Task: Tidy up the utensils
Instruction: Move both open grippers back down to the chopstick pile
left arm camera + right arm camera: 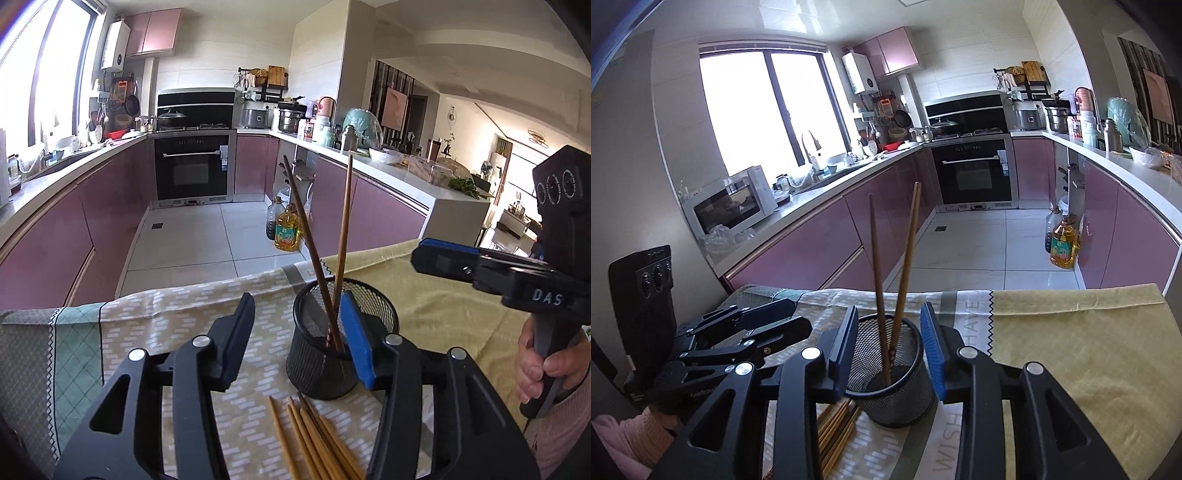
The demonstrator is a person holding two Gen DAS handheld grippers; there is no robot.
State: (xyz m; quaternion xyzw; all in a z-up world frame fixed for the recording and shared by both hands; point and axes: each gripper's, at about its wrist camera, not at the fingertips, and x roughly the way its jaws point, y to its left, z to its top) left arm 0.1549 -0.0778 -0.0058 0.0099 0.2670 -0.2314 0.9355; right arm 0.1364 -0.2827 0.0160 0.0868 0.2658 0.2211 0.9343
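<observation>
Presently, the left gripper (299, 332) is seen part open, nothing held; the right gripper (890, 350) stands part open astride the black wire-mesh cylindrical cup (890, 373), pads apparently clear of its wall. Two brown wooden chopsticks (877, 258) stand in the cup. The loose bundle of tan wooden chopsticks (317, 439) lies beneath the left gripper, long axis running towards the cup; open patterned tablecloth (1071, 350) is seen rightward.

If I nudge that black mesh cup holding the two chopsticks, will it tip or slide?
The mesh cup looks light, being thin wire mesh, so a nudge would probably slide it on the tablecloth. The two chopsticks stand far above its rim and lean outward, so a push high up might tip it. A low push seems safer.
</observation>
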